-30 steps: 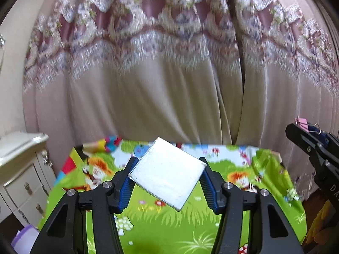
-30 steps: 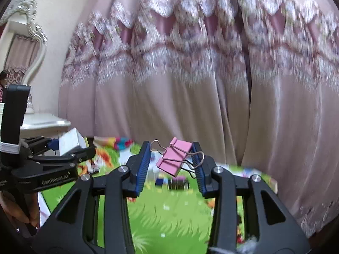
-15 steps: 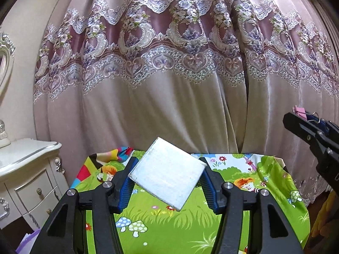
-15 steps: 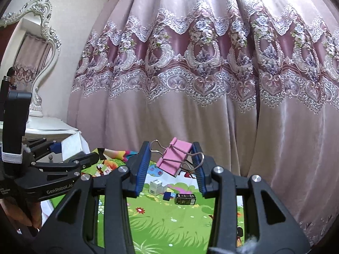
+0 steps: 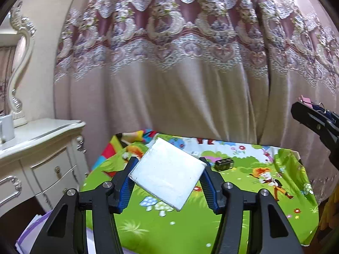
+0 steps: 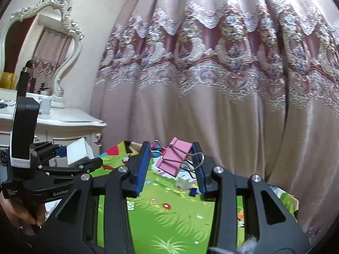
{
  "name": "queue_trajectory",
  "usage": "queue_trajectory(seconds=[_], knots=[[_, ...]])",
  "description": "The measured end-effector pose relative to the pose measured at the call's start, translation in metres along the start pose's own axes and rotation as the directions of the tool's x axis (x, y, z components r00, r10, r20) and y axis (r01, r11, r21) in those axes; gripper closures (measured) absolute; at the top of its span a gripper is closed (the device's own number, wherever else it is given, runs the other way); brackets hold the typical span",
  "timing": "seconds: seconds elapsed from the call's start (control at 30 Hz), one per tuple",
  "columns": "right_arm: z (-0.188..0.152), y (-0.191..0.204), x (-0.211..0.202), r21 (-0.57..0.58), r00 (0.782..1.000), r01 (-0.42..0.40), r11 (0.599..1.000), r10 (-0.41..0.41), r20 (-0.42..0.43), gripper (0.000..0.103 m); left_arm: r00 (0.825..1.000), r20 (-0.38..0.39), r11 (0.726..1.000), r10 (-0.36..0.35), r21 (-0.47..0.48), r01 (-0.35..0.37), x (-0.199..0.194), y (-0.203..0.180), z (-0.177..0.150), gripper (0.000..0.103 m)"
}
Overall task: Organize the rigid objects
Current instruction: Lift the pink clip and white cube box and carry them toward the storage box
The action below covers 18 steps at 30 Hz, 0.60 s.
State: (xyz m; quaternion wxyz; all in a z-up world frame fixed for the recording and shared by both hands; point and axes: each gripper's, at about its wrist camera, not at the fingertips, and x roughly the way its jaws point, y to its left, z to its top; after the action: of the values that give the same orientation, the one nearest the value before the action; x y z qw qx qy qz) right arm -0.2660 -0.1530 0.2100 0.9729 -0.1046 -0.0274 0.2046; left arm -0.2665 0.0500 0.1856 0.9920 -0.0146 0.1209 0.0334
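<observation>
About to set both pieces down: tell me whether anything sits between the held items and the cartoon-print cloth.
Nothing visible does. The white square block in the left gripper and pink binder clip in the right gripper hang over bare green cloth; a small dark box lies farther back.

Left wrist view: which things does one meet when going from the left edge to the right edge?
white dresser → white box held in the left gripper → small dark box on the cartoon cloth → right gripper with the pink binder clip.

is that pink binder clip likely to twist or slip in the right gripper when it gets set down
Probably a little. The pink binder clip sits tilted in the right gripper, so it may pivot. Its wire handles look free to swing. The body looks stiff, so crushing seems unlikely.
</observation>
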Motion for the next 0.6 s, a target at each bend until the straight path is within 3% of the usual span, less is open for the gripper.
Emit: queue_trajectory(seconds=[0.3,0.6], knots=[[0.004,0.045,0.010,-0.069,0.992,-0.124,0.990,0.124,-0.009,0.060,0.995,-0.020,0.993,0.098,-0.069,-0.099,-0.014,0.049,-0.013,0.046],[-0.003,0.103,0.024,-0.159,0.959,-0.282,0.946,0.276,-0.059,0.060,0.979,-0.081,0.971,0.186,-0.136,-0.196,-0.021,0.093,-0.040,0.046]])
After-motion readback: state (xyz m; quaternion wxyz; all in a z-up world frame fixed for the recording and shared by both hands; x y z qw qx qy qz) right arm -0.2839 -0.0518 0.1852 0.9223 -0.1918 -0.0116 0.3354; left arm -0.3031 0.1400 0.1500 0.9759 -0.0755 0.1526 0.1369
